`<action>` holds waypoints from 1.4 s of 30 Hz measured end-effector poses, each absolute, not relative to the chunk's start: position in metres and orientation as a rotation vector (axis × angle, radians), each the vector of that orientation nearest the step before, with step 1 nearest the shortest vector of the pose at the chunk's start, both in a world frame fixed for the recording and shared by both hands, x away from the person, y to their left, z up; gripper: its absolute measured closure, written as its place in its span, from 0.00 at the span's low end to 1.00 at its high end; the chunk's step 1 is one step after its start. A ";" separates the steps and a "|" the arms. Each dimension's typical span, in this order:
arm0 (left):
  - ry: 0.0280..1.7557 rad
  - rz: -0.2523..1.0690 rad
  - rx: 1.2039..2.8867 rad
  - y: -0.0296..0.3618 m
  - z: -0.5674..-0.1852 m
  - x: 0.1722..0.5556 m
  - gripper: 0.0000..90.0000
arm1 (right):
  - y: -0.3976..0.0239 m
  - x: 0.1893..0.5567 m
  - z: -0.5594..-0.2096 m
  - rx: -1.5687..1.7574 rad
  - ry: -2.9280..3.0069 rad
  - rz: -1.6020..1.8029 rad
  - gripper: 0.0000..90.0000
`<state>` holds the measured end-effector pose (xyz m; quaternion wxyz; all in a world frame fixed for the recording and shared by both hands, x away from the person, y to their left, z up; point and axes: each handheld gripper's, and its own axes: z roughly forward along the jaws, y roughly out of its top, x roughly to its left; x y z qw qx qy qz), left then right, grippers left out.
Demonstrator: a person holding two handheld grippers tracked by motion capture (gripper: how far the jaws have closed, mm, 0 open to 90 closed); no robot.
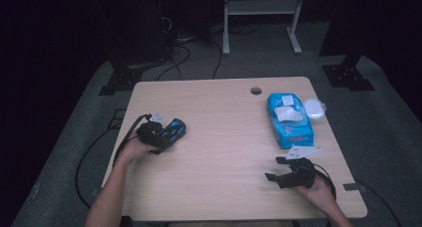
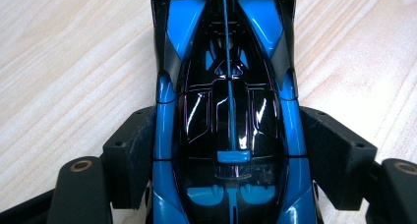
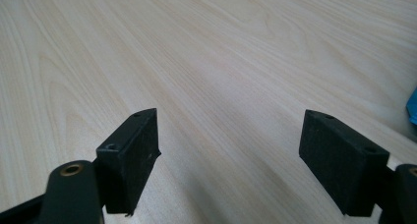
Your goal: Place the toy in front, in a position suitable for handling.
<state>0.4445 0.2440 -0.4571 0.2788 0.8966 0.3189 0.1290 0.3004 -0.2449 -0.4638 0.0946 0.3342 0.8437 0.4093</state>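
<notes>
Right claw (image 3: 231,160) jaws wide over bare table (image 3: 221,62)

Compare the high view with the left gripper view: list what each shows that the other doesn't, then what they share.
High view alone: the blue wet-wipes pack and a round white lid beside it near the table's far right edge, the cable hole, the right gripper open over bare wood, both forearms, the floor.

Left gripper view alone: the toy car's glossy black canopy, blue side panels, and the jaw pads pressed against its flanks.

Shared: the blue-and-black toy car clamped in the left gripper, resting on the wooden table.
</notes>
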 end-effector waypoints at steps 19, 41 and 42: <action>0.868 0.321 2.338 0.251 -0.460 0.442 0.29 | -0.245 0.300 -0.464 0.988 2.502 1.214 0.24; 0.947 0.279 2.440 0.244 -0.454 0.448 0.27 | -0.243 0.300 -0.464 0.982 2.510 1.208 0.24; 0.959 0.280 2.444 0.242 -0.454 0.448 0.27 | -0.243 0.300 -0.464 0.982 2.510 1.208 0.24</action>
